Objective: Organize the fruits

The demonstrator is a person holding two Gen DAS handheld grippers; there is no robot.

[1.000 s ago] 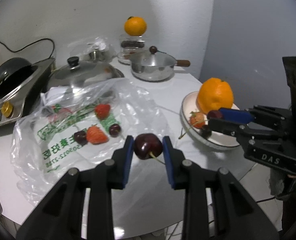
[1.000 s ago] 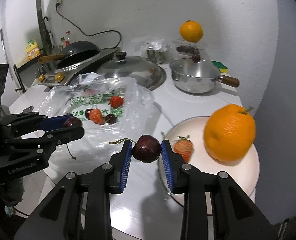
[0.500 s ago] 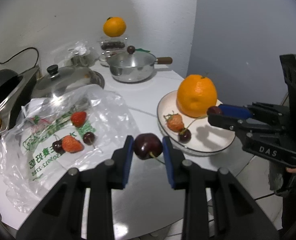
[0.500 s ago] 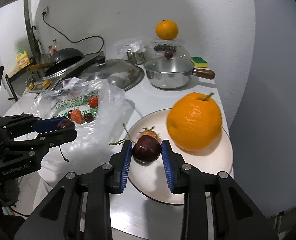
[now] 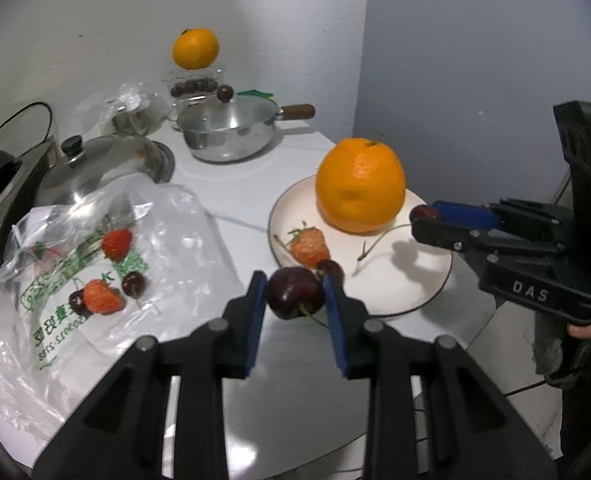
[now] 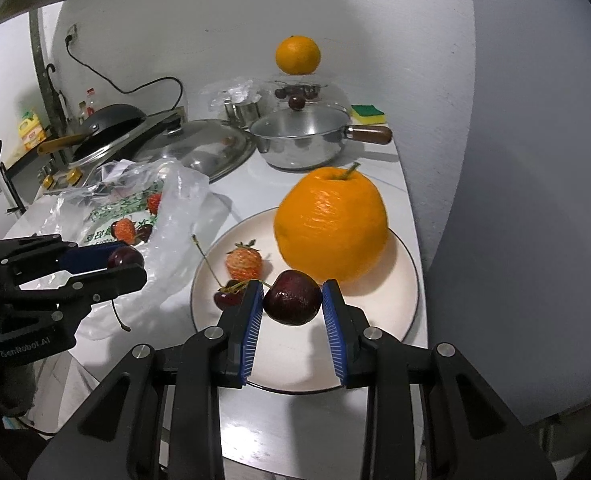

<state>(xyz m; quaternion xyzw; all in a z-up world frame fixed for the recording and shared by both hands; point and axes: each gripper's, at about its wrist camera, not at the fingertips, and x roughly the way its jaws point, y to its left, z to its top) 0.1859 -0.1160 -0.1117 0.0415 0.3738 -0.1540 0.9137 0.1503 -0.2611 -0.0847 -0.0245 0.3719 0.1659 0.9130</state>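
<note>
My left gripper (image 5: 294, 295) is shut on a dark cherry (image 5: 294, 294), held just off the near left rim of the white plate (image 5: 407, 288). My right gripper (image 6: 292, 298) is shut on another dark cherry (image 6: 292, 297), hanging over the plate's (image 6: 399, 300) front part. On the plate lie a big orange (image 6: 331, 228), a pale strawberry (image 6: 244, 262) and one cherry (image 6: 228, 297). The clear plastic bag (image 5: 75, 272) to the left holds two strawberries (image 5: 102, 297) and two cherries. Each gripper shows in the other's view, the right one (image 5: 425, 213) and the left one (image 6: 125, 258).
At the back stand a steel pan with a wooden handle (image 5: 231, 130), a glass lid (image 5: 103, 164), a clear box of cherries with an orange on top (image 5: 195, 49) and a stove with a black wok (image 6: 107, 128). The table edge runs close on the right of the plate.
Both grippers have carried their cherries to the right, from beside the bag toward the plate. The right one now hangs over the plate; the left one has reached its rim.
</note>
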